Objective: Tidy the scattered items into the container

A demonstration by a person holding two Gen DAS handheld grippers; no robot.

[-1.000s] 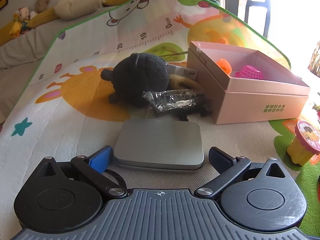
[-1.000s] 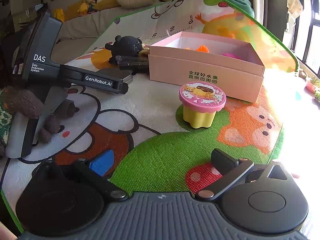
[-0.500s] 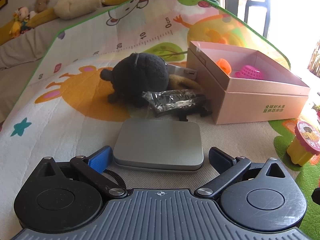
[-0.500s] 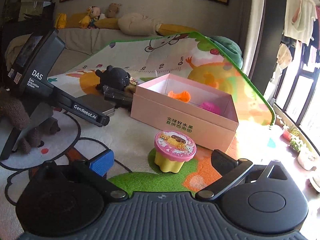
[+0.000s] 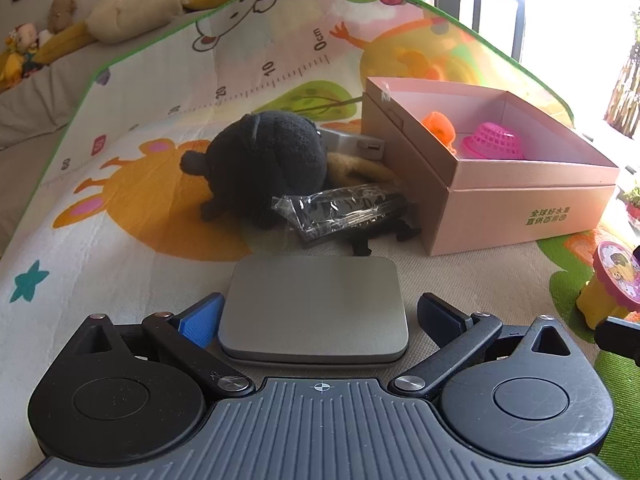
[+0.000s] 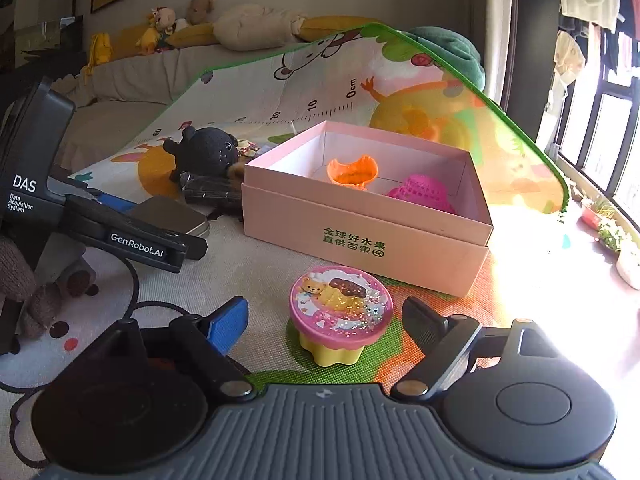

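Note:
The open pink box [image 5: 516,216] [image 6: 360,236] stands on the play mat and holds an orange toy [image 6: 352,170] and a pink mesh toy [image 6: 422,194]. My left gripper [image 5: 316,314] is open with its fingers on either side of a flat grey tin [image 5: 314,306], which lies on the mat. My right gripper [image 6: 324,322] is open around a yellow cup with a pink glitter lid [image 6: 340,312], not closed on it. A black plush [image 5: 266,160] and a black packet in clear wrap [image 5: 344,210] lie left of the box.
The left gripper's body [image 6: 120,232] and a gloved hand [image 6: 24,280] sit at the left of the right wrist view. A small grey device [image 5: 356,144] and a brown item [image 5: 360,170] lie behind the plush. A couch with soft toys [image 6: 240,32] is behind the mat.
My right gripper has moved forward and down to the yellow cup, which now sits between its fingers. The left gripper has stayed around the grey tin.

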